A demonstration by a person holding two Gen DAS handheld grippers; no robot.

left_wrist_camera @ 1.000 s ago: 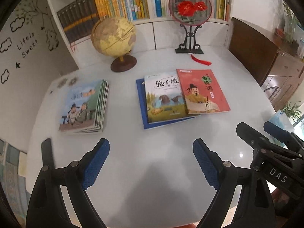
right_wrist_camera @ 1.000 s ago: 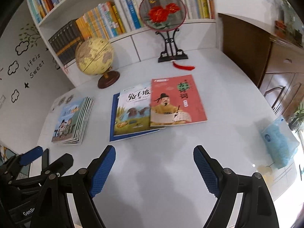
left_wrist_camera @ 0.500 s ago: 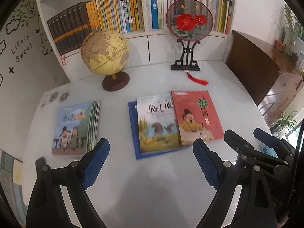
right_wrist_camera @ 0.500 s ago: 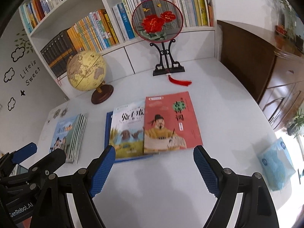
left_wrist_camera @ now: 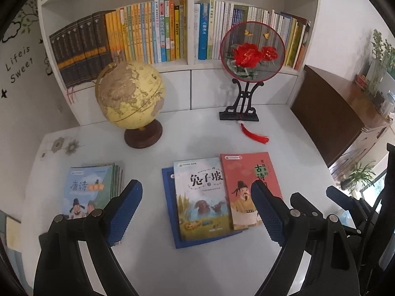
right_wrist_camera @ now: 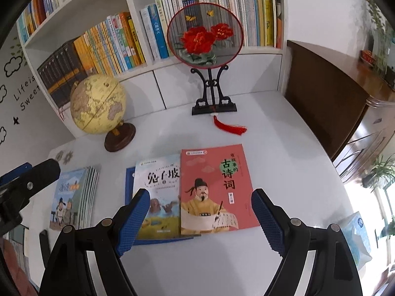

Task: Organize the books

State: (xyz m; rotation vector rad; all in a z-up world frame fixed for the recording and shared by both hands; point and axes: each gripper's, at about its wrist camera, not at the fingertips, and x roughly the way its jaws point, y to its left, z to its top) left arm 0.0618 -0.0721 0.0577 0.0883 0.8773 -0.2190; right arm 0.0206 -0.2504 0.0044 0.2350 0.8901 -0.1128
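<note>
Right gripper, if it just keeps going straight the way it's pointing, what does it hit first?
Most likely the red poetry book, which lies between the open right gripper fingers, overlapping the rabbit picture book. Nothing stands in between, though depth is hard to judge.

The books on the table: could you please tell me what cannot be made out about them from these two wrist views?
- Blue book: its cover is hidden in both views by the rabbit-slope book lying on it.
- Red poetry book: in the left wrist view a finger of the left gripper covers part of it.
- Left stack: only the top cover shows; the number of books and the lower titles cannot be told.
</note>
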